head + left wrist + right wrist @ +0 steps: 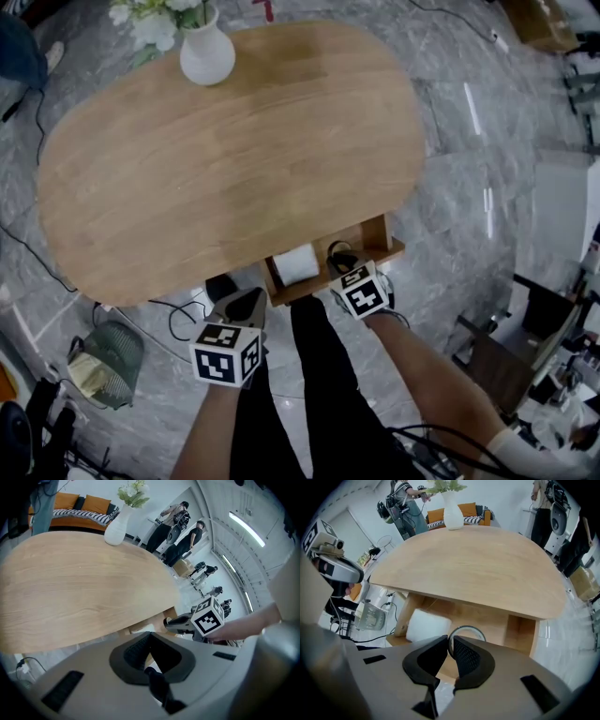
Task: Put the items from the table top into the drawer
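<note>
An open wooden drawer [379,235] sticks out from under the near edge of the oval table [225,169]. A white box [296,263] [426,625] lies in its left part. A dark round ring [341,255] [474,631] hangs in the drawer's right part, with my right gripper [343,267] [451,643] pointing steeply down and shut on its rim. My left gripper [247,306] [150,635] is shut and holds nothing, just left of the drawer below the table edge. The right gripper [183,622] also shows in the left gripper view.
A white vase [206,53] [453,513] with flowers stands at the table's far end. A green mesh basket [105,360] and cables lie on the floor at the left. The person's legs are below the drawer. People stand beyond the table by an orange sofa [77,508].
</note>
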{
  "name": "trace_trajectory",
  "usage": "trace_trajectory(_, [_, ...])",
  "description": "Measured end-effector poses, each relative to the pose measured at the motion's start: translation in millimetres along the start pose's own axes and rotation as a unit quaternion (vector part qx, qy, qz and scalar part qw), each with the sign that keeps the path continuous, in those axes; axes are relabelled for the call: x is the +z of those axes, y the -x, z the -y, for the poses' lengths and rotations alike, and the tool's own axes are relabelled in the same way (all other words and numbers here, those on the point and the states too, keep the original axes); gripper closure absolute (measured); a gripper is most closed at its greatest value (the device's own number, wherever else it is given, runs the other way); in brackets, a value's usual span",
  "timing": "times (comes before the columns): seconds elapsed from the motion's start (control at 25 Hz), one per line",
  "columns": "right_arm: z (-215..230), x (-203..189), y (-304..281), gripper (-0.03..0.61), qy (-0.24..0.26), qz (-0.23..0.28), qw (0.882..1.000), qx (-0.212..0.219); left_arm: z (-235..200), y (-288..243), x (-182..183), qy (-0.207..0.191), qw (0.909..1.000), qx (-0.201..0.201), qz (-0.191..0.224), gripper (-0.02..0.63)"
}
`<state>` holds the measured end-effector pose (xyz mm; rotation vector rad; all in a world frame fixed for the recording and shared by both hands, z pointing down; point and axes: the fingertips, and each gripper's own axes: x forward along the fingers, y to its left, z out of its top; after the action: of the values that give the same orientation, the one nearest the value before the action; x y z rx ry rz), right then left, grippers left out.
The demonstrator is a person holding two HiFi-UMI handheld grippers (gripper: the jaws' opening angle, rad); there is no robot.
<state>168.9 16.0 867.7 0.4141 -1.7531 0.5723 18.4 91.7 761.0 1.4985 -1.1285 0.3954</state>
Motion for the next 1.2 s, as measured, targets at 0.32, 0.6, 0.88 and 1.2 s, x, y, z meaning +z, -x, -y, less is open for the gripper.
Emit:
trace_trajectory(0.32, [1.5, -7.9, -12.1, 0.518, -0.003, -0.01, 1.0, -0.011, -8.8, -19.6, -6.5, -0.018, 0.9997, 0.008, -0.015, 0.612])
trace_trajectory(0.6, [6.2, -5.5, -19.0, 0.518, -0.005, -0.01, 1.0, -0.019, -9.0, -25.3, -4.5, -0.008, 0.9999, 0.002, -0.013, 0.612])
trace_trajectory(0.88, [11.7, -6.3, -22.0, 0.459, -0.046, -0.014, 0.999, -0.024, -2.8, -24.1, -12.9, -0.019, 0.9995, -0.008, -0.023, 0.612])
trace_trajectory(1.2, [-0.3, 17.0, 20.1, 0.459, -0.055, 0.014, 0.998, -0.025, 0.2, 13.3, 4.5, -0.015, 0.9998, -0.006, -0.007, 0.612])
